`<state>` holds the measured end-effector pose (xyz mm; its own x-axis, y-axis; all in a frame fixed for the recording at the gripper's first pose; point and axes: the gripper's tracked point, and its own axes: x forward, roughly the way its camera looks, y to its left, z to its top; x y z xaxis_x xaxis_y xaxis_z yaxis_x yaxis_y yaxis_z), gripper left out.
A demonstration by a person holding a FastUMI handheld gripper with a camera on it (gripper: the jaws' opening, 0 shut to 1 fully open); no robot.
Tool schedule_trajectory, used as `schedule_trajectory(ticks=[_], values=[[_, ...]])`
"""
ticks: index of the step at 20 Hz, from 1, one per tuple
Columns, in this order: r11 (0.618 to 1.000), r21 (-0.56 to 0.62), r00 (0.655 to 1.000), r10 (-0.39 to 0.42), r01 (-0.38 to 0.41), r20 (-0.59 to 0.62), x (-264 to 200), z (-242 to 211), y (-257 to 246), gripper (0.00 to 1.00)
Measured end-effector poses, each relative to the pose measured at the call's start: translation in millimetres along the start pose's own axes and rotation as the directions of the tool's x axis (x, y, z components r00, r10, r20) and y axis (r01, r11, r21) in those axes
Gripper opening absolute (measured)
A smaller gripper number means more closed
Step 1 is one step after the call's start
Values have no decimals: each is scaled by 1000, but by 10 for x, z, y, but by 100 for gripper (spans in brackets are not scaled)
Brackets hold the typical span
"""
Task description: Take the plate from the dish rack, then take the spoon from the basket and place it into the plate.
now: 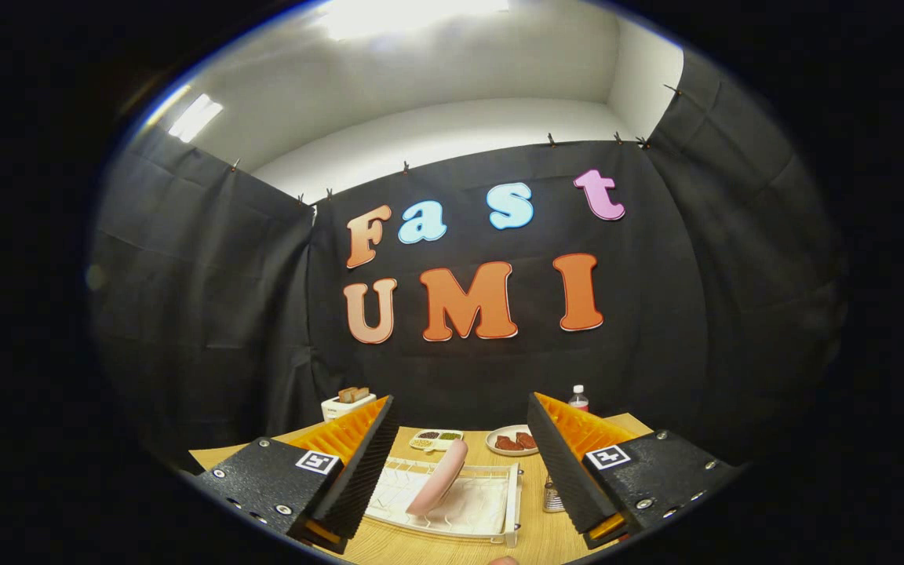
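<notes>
A pink plate (439, 476) stands on edge, leaning, in a white wire dish rack (499, 518) on the wooden table. My gripper (460, 490) is open, its two fingers spread wide to either side of the rack, with the plate between and just ahead of them. Neither finger touches the plate. A small metal wire basket (552, 497) stands on the table right of the rack, close to the right finger and partly hidden by it. I cannot make out a spoon in it.
Beyond the rack lie a white divided tray (436, 439) with small fillings and a white dish (511, 441) with reddish pieces. A white box (346, 404) with brown slices stands far left, a small bottle (578, 399) far right. Black cloth walls close the booth.
</notes>
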<state>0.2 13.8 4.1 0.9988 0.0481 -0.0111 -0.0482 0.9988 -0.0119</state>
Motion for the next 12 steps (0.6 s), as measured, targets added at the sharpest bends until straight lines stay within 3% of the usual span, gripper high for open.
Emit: schedule_trajectory(ticks=[7, 12], values=[[1000, 25, 1000, 8, -8, -20, 59, -41, 34, 98], [1000, 16, 993, 24, -22, -113, 215, -206, 174, 98]])
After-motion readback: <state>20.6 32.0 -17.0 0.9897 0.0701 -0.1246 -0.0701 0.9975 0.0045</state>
